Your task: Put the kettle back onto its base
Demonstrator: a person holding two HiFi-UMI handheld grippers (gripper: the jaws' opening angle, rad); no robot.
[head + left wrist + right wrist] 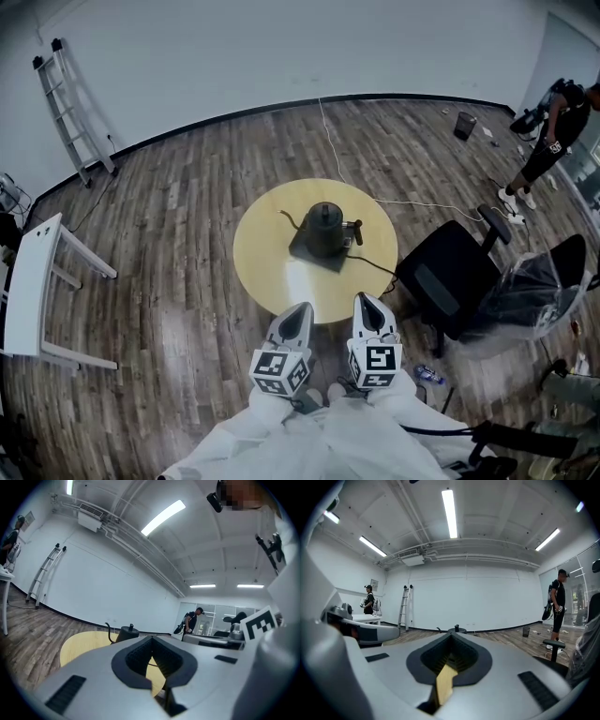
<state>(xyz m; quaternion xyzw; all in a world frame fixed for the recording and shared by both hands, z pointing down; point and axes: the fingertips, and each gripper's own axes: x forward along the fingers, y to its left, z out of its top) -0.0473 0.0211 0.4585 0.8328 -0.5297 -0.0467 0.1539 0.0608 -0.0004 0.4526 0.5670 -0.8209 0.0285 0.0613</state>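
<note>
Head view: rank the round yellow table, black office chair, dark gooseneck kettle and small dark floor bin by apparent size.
1. Round yellow table
2. Black office chair
3. Dark gooseneck kettle
4. Small dark floor bin, which stands farthest from the camera, so its real size is unsure.

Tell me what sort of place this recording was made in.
Probably a sparse office or lab room set up for recording. It has a wood-look floor and bare white walls, a ladder leaning on the wall, office chairs beside a round table, and ceiling strip lights.
</note>
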